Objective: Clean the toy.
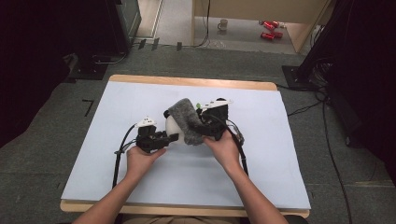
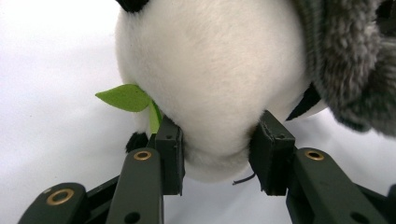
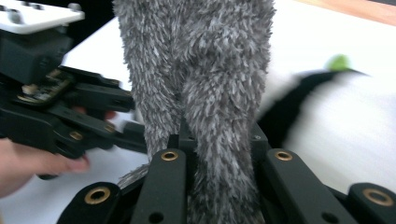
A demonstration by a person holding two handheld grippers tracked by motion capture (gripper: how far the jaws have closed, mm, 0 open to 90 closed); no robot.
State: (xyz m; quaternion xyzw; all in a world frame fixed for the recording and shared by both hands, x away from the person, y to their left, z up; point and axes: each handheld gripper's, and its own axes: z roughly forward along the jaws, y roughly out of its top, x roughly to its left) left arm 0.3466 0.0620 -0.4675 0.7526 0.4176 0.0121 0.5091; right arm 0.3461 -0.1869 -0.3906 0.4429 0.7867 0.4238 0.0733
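From the high view, a panda toy [image 1: 173,127] lies in the middle of the table [image 1: 140,177], with a grey fuzzy cloth [image 1: 187,120] over it.

In the left gripper view, the left gripper [image 2: 215,149] squeezes the toy's white body.

In the right gripper view, the right gripper [image 3: 217,144] pinches the grey fuzzy cloth tight.

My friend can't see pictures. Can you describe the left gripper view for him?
Two black jaws squeeze the round white body of a plush panda. A green felt leaf pokes out at its left, and fuzzy grey fabric drapes over its right side.
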